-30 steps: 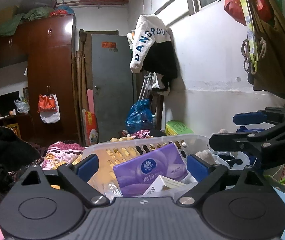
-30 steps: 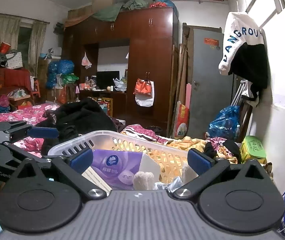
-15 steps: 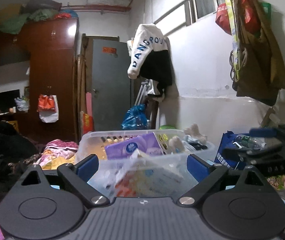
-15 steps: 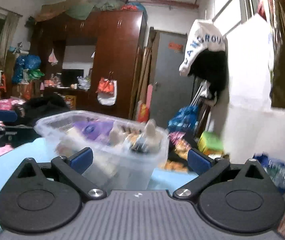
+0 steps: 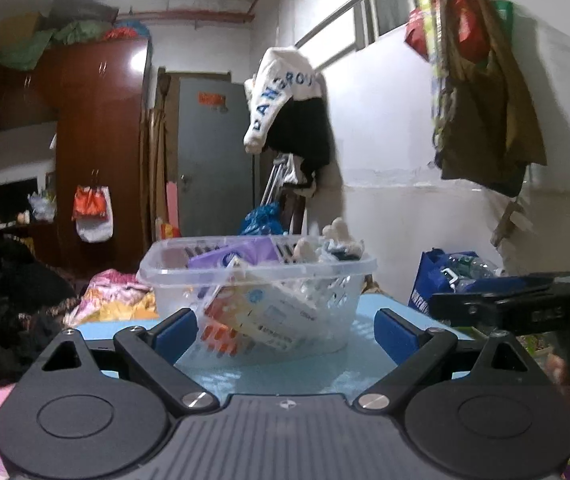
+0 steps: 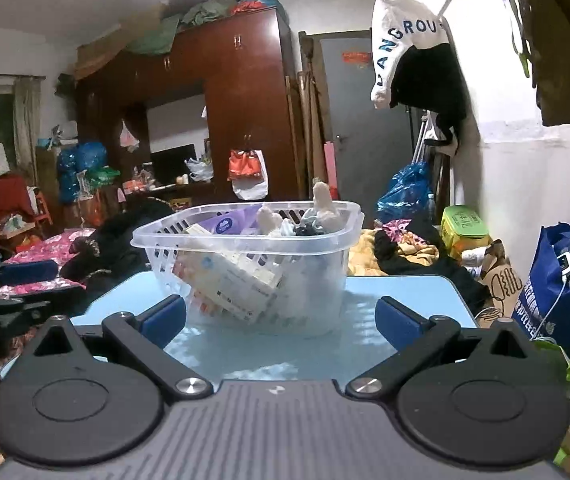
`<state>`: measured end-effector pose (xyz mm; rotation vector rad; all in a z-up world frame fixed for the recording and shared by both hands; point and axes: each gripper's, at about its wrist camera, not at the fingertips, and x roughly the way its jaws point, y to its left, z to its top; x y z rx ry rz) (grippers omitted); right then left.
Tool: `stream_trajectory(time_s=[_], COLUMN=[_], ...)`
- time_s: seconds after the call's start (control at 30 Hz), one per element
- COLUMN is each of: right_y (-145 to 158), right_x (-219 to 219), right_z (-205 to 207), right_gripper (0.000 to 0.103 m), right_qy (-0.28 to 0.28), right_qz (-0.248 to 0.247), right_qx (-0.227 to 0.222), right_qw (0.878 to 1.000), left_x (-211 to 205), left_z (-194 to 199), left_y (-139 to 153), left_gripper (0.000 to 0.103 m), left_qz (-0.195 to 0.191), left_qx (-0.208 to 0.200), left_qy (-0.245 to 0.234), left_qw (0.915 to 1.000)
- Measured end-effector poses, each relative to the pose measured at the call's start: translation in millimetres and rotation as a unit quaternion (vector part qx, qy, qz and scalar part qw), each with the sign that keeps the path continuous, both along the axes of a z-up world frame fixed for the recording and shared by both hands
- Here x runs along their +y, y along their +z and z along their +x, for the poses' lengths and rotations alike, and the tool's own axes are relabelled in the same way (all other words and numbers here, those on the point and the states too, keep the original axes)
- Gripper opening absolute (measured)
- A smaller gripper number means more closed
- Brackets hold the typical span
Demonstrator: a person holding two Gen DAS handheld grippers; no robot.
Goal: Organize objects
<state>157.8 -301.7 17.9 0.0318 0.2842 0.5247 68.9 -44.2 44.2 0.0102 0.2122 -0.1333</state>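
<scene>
A clear plastic basket (image 5: 257, 270) (image 6: 245, 236) stands on a light blue table (image 5: 285, 372) (image 6: 401, 292). It holds a purple tissue pack (image 5: 241, 258) (image 6: 225, 225), a white and orange box (image 5: 253, 316) (image 6: 225, 280) and white socks (image 6: 323, 202). My left gripper (image 5: 287, 330) is open and empty, low over the table, short of the basket. My right gripper (image 6: 281, 320) is open and empty, also short of the basket. The right gripper shows at the right edge of the left wrist view (image 5: 517, 300).
A blue bag with bottles (image 6: 561, 280) (image 5: 445, 276) stands right of the table. Clothes and bedding (image 6: 65, 252) lie left and behind. A wardrobe (image 6: 241, 120), a grey door (image 5: 213, 152) and hanging clothes (image 5: 293, 112) fill the back.
Both grippers have pulled back and down from over the basket. The basket now stands farther off, seen from the side on the blue table.
</scene>
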Motion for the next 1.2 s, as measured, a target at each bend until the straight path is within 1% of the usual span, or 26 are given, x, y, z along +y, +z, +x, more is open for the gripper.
stream_trajectory(time_s=[0.07,0.23,0.33,0.43,0.6,0.97,1.2], right_y=[0.3,-1.2,-2.8,-4.2,-4.8,-7.3,-7.6], right_x=[1.1,8.0,10.1,11.8,8.3,4.1,-2.2], right_z=[-1.6,-8.7,-10.5,-11.1,-9.2,-8.8,-6.7], right_gripper=[0.103,0.103,0.103,0.103,0.103,0.103,0.103], right_qy=[-0.002,-0.008,0.0,-0.002,0.002,-0.005,-0.007], right_qz=[0.0,-0.014,-0.02,-0.025,-0.018,-0.011,0.007], right_qx=[-0.006,-0.018,-0.017,-0.018,-0.007,-0.003,0.012], right_qw=[1.0,1.0,1.0,1.0,1.0,1.0,1.0], left_x=[3.1,5.8,5.9,5.6,5.4,4.9,3.2], left_z=[-0.1,-7.0,-8.0,-8.1,-9.3,-8.3,-8.4], left_y=[-2.7,-2.1,-1.6,-1.4,-1.6,-4.3,-4.5], left_gripper=[0.097,0.097,0.097,0.097,0.097,0.097,0.097], left_qz=[-0.004,-0.008,-0.006,-0.004,0.001,0.005,0.007], left_qx=[0.004,-0.004,-0.005,-0.005,-0.007,-0.001,0.001], left_qy=[0.003,0.011,0.013,0.014,0.015,0.015,0.014], left_qw=[1.0,0.9999,0.9999,0.9999,0.9999,0.9999,0.9999])
